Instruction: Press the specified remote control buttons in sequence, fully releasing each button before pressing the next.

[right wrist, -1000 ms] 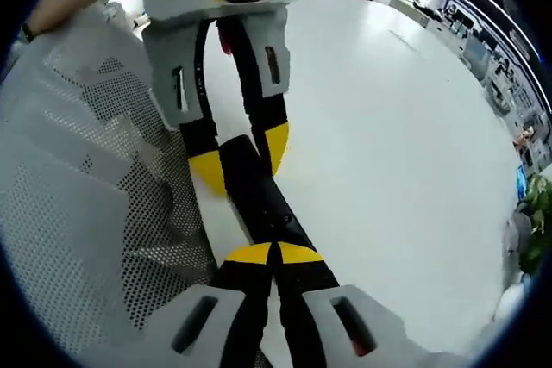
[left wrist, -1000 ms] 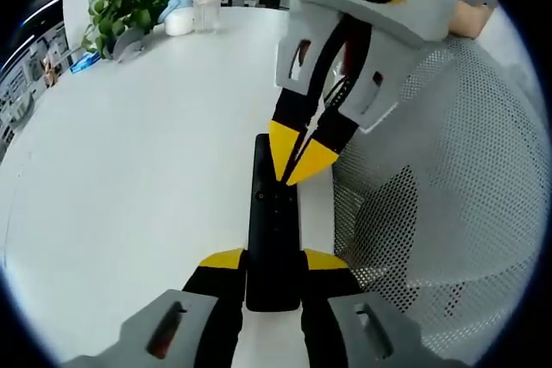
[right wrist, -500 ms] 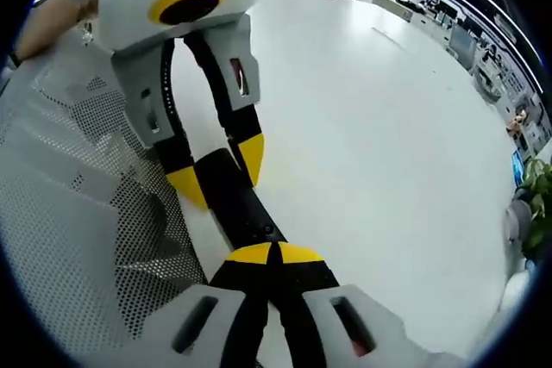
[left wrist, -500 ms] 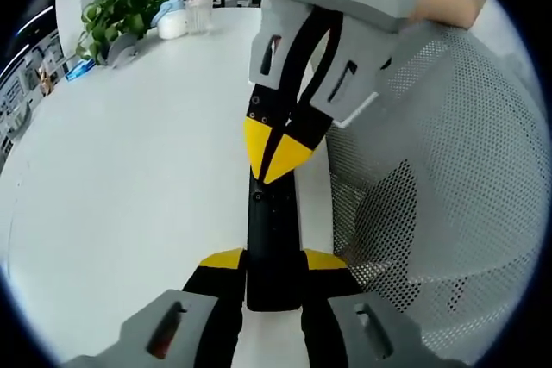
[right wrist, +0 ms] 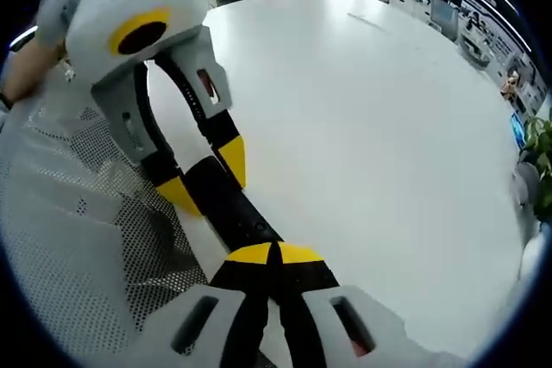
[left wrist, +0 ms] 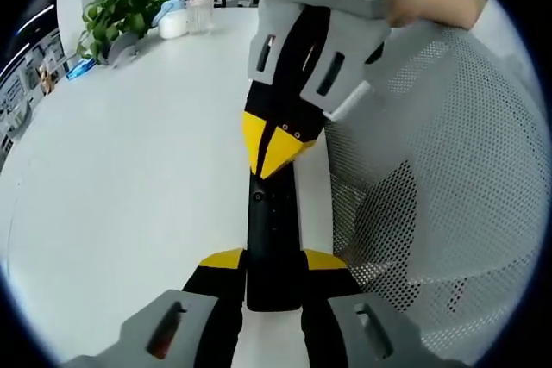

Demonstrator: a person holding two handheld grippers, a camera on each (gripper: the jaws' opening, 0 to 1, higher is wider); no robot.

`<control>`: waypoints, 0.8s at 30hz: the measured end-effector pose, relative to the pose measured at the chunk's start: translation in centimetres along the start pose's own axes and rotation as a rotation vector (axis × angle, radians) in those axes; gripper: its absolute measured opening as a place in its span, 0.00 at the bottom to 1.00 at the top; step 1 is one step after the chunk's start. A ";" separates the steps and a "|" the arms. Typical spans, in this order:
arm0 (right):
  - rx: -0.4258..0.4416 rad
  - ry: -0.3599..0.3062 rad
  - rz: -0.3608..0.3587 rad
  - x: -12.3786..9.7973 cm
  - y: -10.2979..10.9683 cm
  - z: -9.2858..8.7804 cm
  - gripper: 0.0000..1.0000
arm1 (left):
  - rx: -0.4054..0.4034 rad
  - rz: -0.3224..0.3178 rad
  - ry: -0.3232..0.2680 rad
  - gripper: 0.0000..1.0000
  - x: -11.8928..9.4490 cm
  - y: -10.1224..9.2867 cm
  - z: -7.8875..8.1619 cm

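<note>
A slim, black, bar-shaped remote control [left wrist: 272, 239] lies on the round white counter [left wrist: 129, 170], close to the counter's edge beside a white perforated mesh chair back [left wrist: 440, 178]. The left tool [left wrist: 272, 258] clamps the remote's near end between its yellow-tipped jaws. The right tool [left wrist: 274, 151], jaws closed together and holding nothing, rests its yellow tips on the remote's upper face, covering its far end. A leafy green potted plant [left wrist: 129, 6] sits far beyond the remote.
</note>
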State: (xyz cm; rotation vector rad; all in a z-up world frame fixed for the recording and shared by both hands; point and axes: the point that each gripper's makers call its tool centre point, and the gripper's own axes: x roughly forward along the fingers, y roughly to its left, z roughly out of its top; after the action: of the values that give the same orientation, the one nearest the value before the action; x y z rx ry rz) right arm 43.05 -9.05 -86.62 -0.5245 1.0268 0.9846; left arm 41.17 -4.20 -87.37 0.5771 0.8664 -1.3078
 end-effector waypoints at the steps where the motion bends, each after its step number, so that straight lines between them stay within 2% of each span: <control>1: 0.004 0.003 -0.003 0.0 -0.1 -0.1 0.00 | 0.000 -0.001 0.000 0.18 0.0 0.0 0.0; 10: 0.031 0.002 -0.008 -0.3 -0.3 -0.7 0.00 | 0.000 -0.003 -0.003 0.18 0.0 0.0 0.1; 13: 0.073 -0.005 -0.007 -0.2 -0.5 -0.7 0.00 | -0.005 -0.004 -0.004 0.19 0.0 0.0 0.1; 16: 0.061 -0.004 -0.008 -0.2 -0.4 -0.6 0.00 | -0.006 -0.004 -0.003 0.19 0.0 0.0 0.0; 19: -0.074 0.020 -0.031 -0.2 -0.2 -0.5 0.00 | -0.014 -0.003 -0.004 0.19 0.0 0.0 0.0; 20: -0.091 0.016 -0.017 -0.1 0.3 -0.3 0.00 | -0.016 -0.003 -0.005 0.19 0.0 0.0 0.0; 22: -0.088 -0.016 0.061 0.0 2.0 0.4 0.00 | -0.019 -0.003 -0.009 0.19 0.0 0.0 0.1; 24: -0.144 -0.037 0.094 0.1 3.2 1.0 0.00 | -0.021 -0.004 -0.010 0.18 0.0 0.0 0.0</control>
State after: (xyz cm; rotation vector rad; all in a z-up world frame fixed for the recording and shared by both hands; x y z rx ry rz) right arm 40.74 -6.70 -86.00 -0.5790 0.9586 1.1535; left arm 41.20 -4.25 -87.37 0.5522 0.8722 -1.3032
